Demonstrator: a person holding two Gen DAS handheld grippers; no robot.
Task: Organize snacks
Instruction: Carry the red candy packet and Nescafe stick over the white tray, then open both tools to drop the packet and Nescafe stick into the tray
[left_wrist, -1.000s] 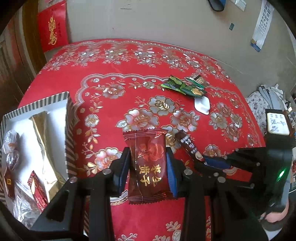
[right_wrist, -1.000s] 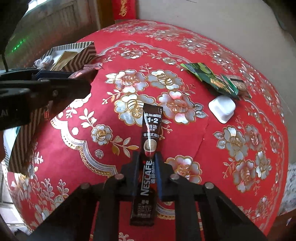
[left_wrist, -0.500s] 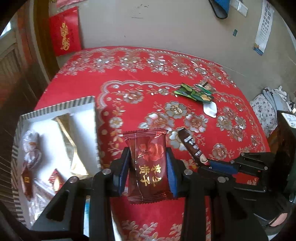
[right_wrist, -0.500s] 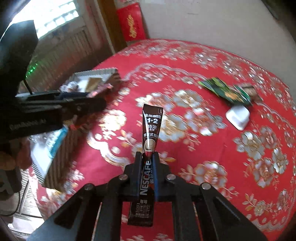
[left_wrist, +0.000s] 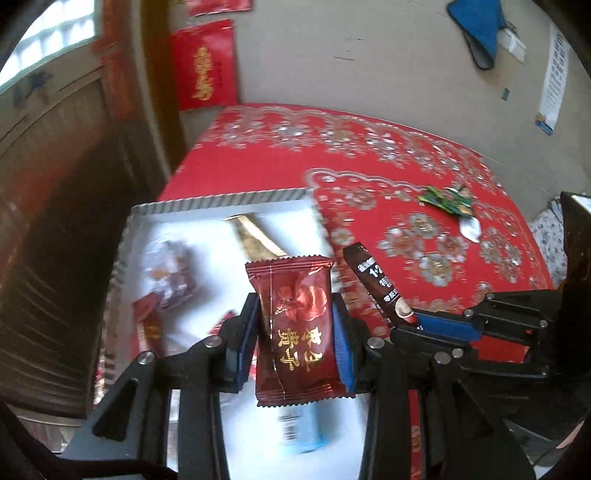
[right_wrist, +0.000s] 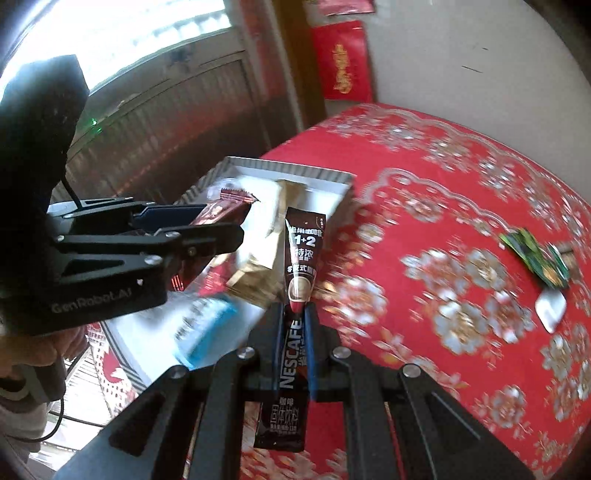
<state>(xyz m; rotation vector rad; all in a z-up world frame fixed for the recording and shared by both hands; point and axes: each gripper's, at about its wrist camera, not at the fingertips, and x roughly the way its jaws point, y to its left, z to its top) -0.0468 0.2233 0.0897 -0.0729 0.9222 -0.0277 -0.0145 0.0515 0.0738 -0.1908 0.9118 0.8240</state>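
The left gripper (left_wrist: 297, 328) squeezes a dark red candy packet (left_wrist: 297, 325) between its two blue pads, so the jaws are only a little way apart. The packet stands up straight and has gold writing and a red flower on it. The right gripper (right_wrist: 293, 345) is closed tight on a thin brown Nescafe coffee stick (right_wrist: 299, 295), which sticks up out of the jaws and hangs down below them too. Both grippers are held close together over the edge of a white box with a striped rim (left_wrist: 221, 201). Inside the box lie a gold packet (right_wrist: 269, 236), a blue and white packet (right_wrist: 207, 328) and some small red sweets (left_wrist: 147, 317), all a bit blurry. The box sits on a table with a red flowery cloth (left_wrist: 369, 158). Far across the cloth lie some green packets (left_wrist: 445, 199) and a little white thing (left_wrist: 470, 227) just beside them.
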